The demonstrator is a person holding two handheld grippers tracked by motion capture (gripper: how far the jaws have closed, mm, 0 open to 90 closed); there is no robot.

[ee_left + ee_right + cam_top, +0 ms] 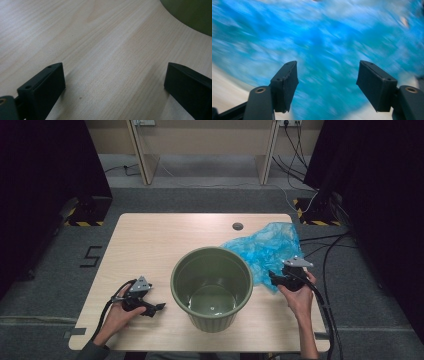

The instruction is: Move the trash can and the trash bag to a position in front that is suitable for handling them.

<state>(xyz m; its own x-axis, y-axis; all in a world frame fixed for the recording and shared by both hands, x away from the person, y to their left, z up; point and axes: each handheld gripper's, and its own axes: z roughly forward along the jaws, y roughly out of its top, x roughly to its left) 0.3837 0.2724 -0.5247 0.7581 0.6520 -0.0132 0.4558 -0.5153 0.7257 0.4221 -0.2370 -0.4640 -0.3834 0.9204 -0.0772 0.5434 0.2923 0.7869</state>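
Note:
A dark green plastic bucket point(212, 287) stands upright in the middle of the wooden table point(150, 245), and I see nothing inside it. A crumpled blue plastic bag point(267, 247) lies to its right, touching the rim. My right gripper point(274, 277) is at the bag's near edge. In the right gripper view, my right gripper point(327, 85) is open, with the blurred blue bag point(324, 37) just beyond the jaws and nothing pinched. My left gripper point(159, 307) rests low on the table left of the bucket. In its own view, my left gripper point(115, 85) is open over bare wood, with the bucket's wall point(192, 15) at the upper right.
A round cable hole point(237, 226) is in the table near its far edge. Cables trail over the grey floor point(330, 245) on the right. Beyond the table stand desk legs point(142, 155) and dark curtains at both sides.

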